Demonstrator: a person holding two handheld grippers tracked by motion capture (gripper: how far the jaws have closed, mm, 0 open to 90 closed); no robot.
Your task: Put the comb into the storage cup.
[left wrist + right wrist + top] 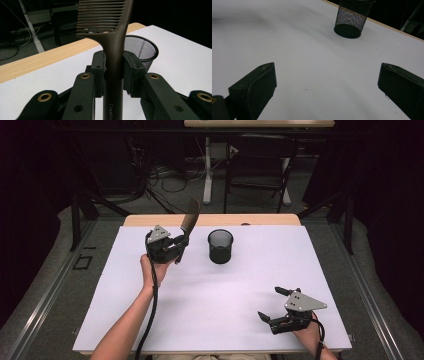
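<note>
Clamping a dark comb (113, 57) by its handle, the left gripper (172, 247) held it upright beside the mesh cup (220, 246) — probably for dropping in; the right gripper (275, 306) rested wide — empty.

We saw the left claw (113, 67) clamped on a dark comb (110, 30), teeth uppermost, with a black mesh cup (143, 50) standing behind it on the white surface (180, 50).

A white sheet (215, 295) is spread over a wooden table (150, 220) across the frame's middle. A chair (260, 167), a table leg (208, 175) and cables (160, 175) are seen along the top.
</note>
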